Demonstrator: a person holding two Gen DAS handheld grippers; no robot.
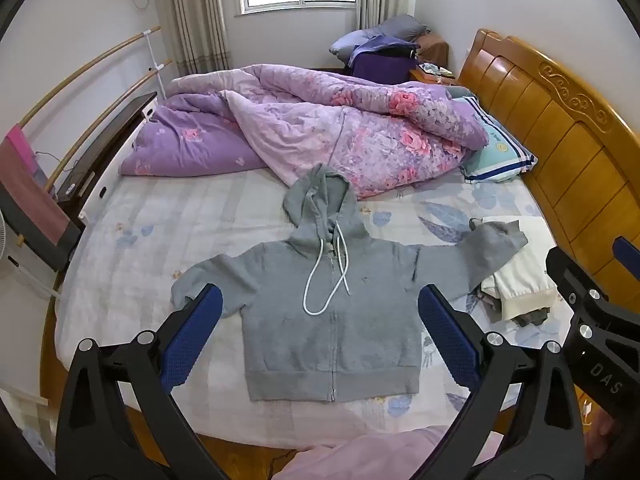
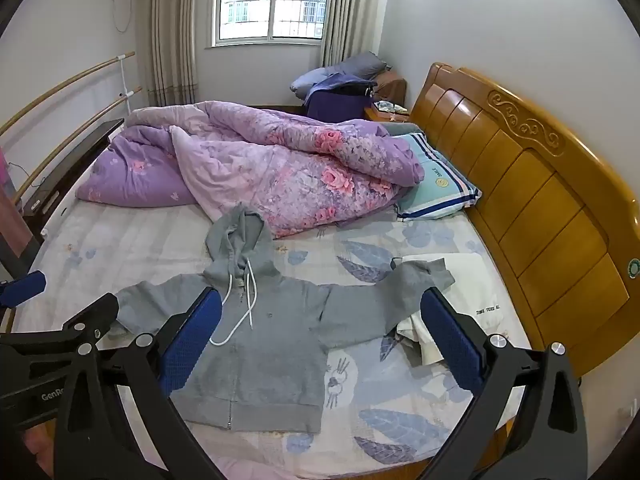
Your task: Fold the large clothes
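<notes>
Both sets of tongs are spread as wide as they go with nothing in them, just hanging above the near edge of the bed (image 1: 120, 248) and tilted down at it. The left tongs (image 1: 320, 344) have their blue pads (image 1: 192, 344) on either side of the gray hoodie (image 1: 332, 320), which sits dead center between them but lower down, flat on the sheet, no contact. From the right tongs (image 2: 320, 344) the same hoodie lies a bit to the left of the gap, its body running under the left pad in that view.

The hoodie is face up, zipped, hem toward the tongs, white drawstring (image 1: 326, 280) looped over the chest, hood (image 1: 316, 196) pointing away. One sleeve goes out left and stays short; the other stretches out to the right, and its cuff ends on top of a small pile of cream and white clothes (image 2: 472, 300) just beyond the right pad of the right tongs.

Past the hood there's a bunched purple floral quilt (image 1: 340, 128), with a blue striped pillow (image 2: 436, 184) to its right against the wooden headboard (image 2: 540, 200). Farthest back, a window (image 2: 272, 0) with curtains.
</notes>
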